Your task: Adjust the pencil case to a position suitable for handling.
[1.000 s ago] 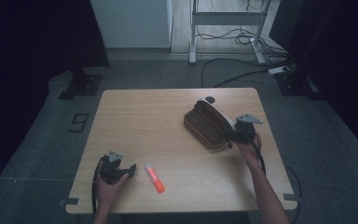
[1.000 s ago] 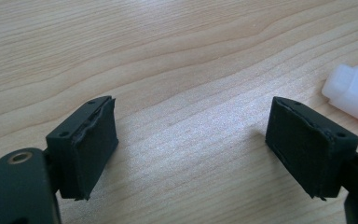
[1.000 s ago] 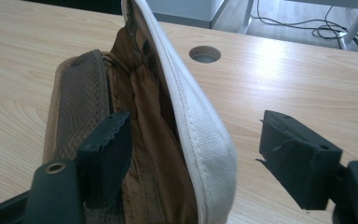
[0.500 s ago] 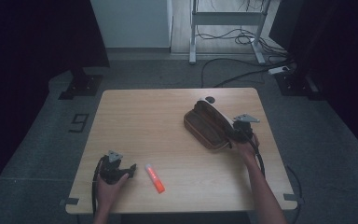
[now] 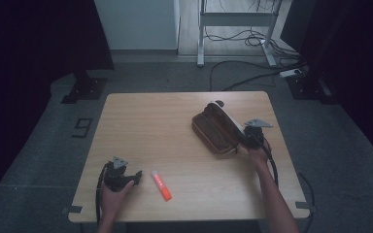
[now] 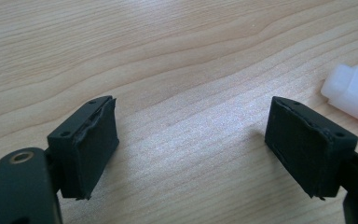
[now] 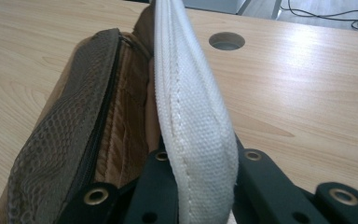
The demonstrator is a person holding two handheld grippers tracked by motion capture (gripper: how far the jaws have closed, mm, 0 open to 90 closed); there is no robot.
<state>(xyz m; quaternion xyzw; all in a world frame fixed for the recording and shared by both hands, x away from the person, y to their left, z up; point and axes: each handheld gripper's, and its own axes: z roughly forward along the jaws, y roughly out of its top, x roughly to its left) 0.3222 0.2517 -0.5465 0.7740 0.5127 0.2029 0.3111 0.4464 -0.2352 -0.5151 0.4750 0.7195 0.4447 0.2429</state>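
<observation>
My left hand-held gripper (image 5: 135, 177) sits at the near left corner of the table (image 5: 155, 126), resting low on the wood with its jaws spread wide apart and nothing between them. In the left gripper view, bare wood grain shows between the two black pads (image 6: 95, 144). Just to its right lies an orange marker (image 5: 161, 185) with a pale cap, flat on the table and pointing away from me at a slant; its pale end (image 6: 349, 91) shows at the right edge of the left gripper view, beyond the right jaw and not touching it.

Farther right, past the middle of the table, lies a brown pencil case (image 5: 213, 132), unzipped and open, its mesh side and brown lining showing. Its white cloth flap (image 7: 191, 107) stands up on edge along the right side. My right hand-held gripper (image 5: 246, 140) is at the near end of the case, and its jaws have just been closing; they now pinch that white flap, one jaw on each side of the cloth. Beyond the flap, a round hole (image 7: 226, 41) is cut in the table.
</observation>
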